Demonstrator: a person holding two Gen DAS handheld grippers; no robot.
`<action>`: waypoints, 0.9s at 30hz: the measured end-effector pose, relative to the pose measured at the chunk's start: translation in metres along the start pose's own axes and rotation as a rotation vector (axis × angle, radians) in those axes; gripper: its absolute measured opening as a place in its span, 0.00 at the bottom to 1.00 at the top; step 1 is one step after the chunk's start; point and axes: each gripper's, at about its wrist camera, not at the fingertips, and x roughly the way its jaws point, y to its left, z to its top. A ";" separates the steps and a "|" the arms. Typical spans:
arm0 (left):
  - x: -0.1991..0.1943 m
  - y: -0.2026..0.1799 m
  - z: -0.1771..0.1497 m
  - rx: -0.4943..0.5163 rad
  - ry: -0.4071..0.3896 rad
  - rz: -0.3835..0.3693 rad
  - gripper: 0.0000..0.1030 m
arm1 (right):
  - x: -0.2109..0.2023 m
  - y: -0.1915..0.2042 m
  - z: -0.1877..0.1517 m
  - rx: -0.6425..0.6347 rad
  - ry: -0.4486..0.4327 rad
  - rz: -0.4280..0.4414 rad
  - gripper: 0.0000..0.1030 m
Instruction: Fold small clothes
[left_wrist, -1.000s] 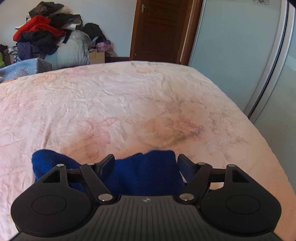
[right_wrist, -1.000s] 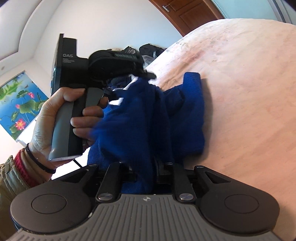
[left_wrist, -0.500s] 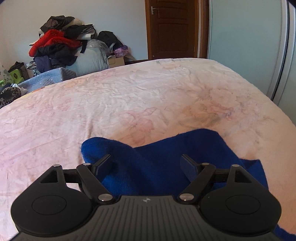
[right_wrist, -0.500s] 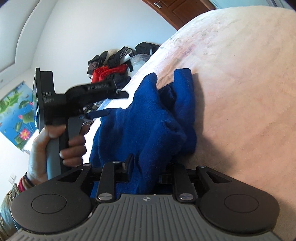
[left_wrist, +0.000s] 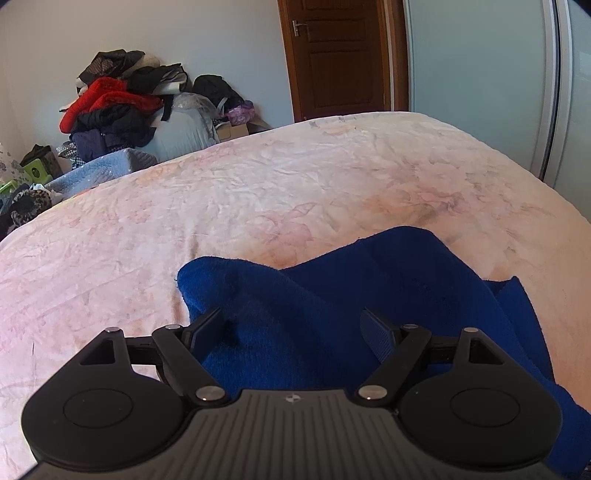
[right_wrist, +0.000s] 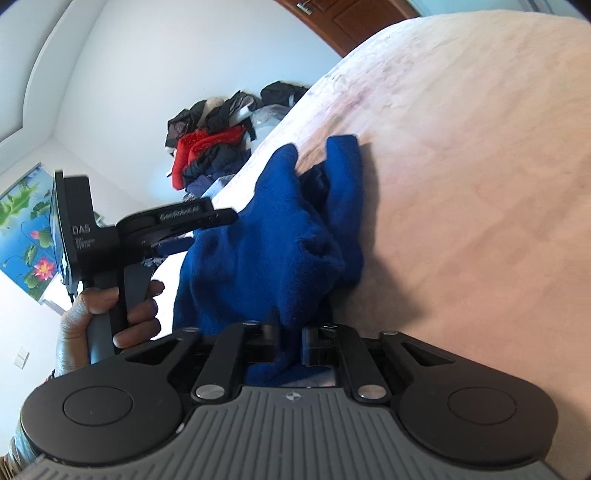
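Meanwhile, a small blue garment (left_wrist: 332, 295) lay crumpled on the bed (left_wrist: 258, 192), which was covered in a pale pink, faintly flowered sheet. In the left wrist view the left claw (left_wrist: 293, 325) stood with its two fingers spread wide over the near part of the cloth, the blue fabric showing between them without either finger (left_wrist: 205, 330) pressing on it. One rounded corner of the garment reached toward the left, and a second flap lay out to the right.

From the right wrist view, the right claw (right_wrist: 288, 341) had its fingers drawn close together, pinching a bunched fold of the blue garment (right_wrist: 258, 251) between them. The cloth rose from that grip in a heap, with two ends lying farther along the bed (right_wrist: 480, 147). Beside it, the person's left hand (right_wrist: 107, 314) gripped the grey handle of the left claw (right_wrist: 218, 218), whose tips sat just at the edge of the fabric; whether they touched it was hard to tell from that angle.

Beyond the bed, a pile of clothes (left_wrist: 122, 107) in red and black was heaped against the wall, next to a brown wooden door (left_wrist: 340, 59).
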 end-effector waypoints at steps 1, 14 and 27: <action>0.000 0.000 -0.001 -0.001 0.000 0.000 0.79 | -0.001 -0.003 0.001 0.012 -0.004 0.005 0.23; -0.020 0.034 -0.023 -0.068 -0.035 -0.004 0.80 | -0.029 0.006 0.035 -0.140 -0.065 -0.138 0.38; -0.027 0.059 -0.031 -0.154 -0.019 -0.032 0.80 | 0.178 0.063 0.149 -0.268 0.210 -0.082 0.46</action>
